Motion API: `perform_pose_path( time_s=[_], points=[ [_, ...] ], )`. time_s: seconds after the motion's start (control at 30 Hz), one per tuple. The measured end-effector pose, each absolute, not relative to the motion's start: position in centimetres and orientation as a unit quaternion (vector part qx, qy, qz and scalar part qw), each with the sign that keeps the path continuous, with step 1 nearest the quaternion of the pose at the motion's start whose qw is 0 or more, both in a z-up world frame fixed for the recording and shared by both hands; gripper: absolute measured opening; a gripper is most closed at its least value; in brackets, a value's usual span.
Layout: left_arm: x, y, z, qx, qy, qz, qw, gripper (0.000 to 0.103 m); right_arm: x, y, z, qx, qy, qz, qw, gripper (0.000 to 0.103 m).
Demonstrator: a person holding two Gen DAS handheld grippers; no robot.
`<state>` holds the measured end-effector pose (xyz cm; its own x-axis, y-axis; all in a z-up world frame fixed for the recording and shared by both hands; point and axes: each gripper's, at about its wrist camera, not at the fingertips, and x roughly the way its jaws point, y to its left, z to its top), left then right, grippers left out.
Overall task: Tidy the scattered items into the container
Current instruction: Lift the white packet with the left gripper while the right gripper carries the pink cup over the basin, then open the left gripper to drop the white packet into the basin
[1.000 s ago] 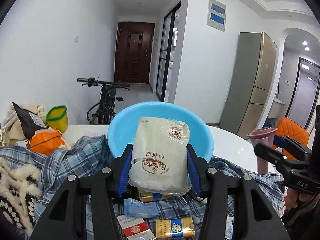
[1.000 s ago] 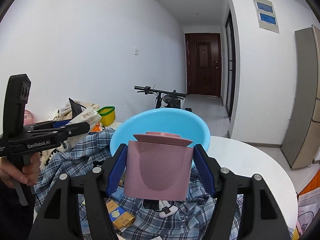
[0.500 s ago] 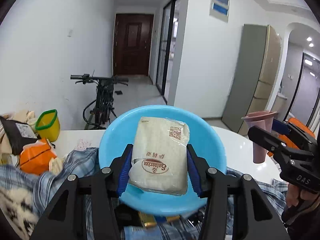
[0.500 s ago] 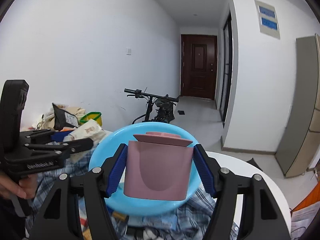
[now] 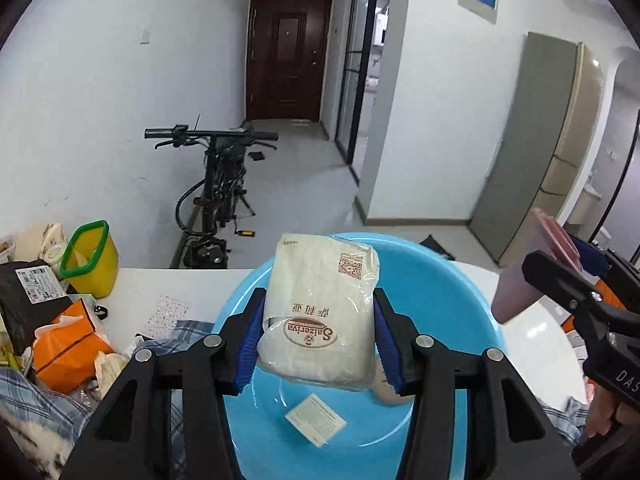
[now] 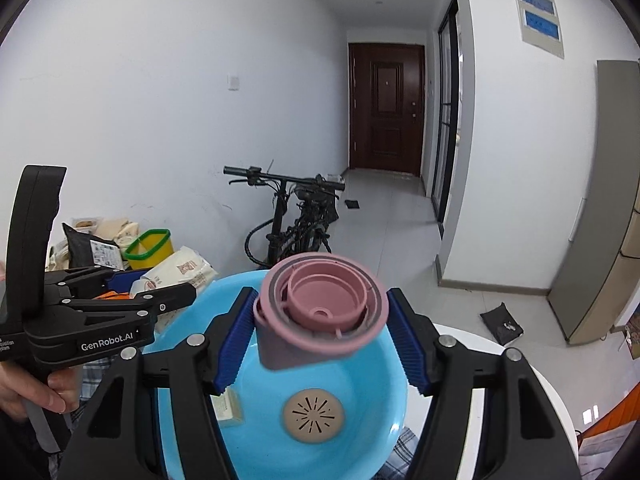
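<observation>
Carrying: both grippers hold an item over the blue basin (image 5: 452, 280), the container, so each can drop straight in.
Left gripper (image 5: 318, 346): its fingers are closed on a white packet (image 5: 320, 312), pads pressed to both long edges; the packet stands upright above the basin's middle.
Right gripper (image 6: 322, 334): the pink cup (image 6: 320, 312) sits between the fingers, mouth tipped toward the camera; the right pad looks just clear of it, so the grip seems to be loosening.
Pose: both grippers slant downward over the basin, side by side, each visible at the edge of the other's view; a hand (image 6: 28, 394) wraps the left handle.
Basin contents: a white card (image 5: 316, 420) and a beige perforated disc (image 6: 314, 416) lie on the bottom.
Still out: a checked cloth (image 5: 188, 330), an orange bag (image 5: 68, 344) and a yellow tub (image 5: 90, 258) lie on the white desk (image 5: 168, 284).
Judgement: release is the step in hand.
</observation>
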<state>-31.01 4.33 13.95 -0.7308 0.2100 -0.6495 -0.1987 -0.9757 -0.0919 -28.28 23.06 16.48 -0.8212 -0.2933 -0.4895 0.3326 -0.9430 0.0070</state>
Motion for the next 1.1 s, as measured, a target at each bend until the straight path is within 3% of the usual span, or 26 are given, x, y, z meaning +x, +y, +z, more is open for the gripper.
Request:
perform_pose_path(
  time_s=[0.57, 0.87, 0.97, 1.0, 1.1],
  points=[
    [-32.8, 5.8, 4.6, -0.467, 0.006, 0.874, 0.139, 0.052, -31.3, 22.5, 7.3, 0.392, 0.055, -0.9, 0.18, 0.062],
    [-32.9, 5.8, 4.0, -0.47, 0.011, 0.873, 0.131, 0.052, -31.1, 22.1, 7.3, 0.399, 0.066, -0.896, 0.184, 0.062],
    [-32.7, 5.9, 4.4, -0.453, 0.019, 0.882, 0.124, 0.069, -31.1, 22.0, 7.5, 0.396, 0.066, -0.897, 0.184, 0.062],
    [-32.5, 5.8, 4.6, -0.447, 0.016, 0.886, 0.126, 0.083, -31.1, 21.9, 7.6, 0.395, 0.067, -0.897, 0.184, 0.062],
    [-32.4, 5.6, 5.2, -0.438, 0.007, 0.889, 0.132, 0.087, -31.2, 21.9, 7.7, 0.394, 0.068, -0.898, 0.183, 0.062]
  ],
)
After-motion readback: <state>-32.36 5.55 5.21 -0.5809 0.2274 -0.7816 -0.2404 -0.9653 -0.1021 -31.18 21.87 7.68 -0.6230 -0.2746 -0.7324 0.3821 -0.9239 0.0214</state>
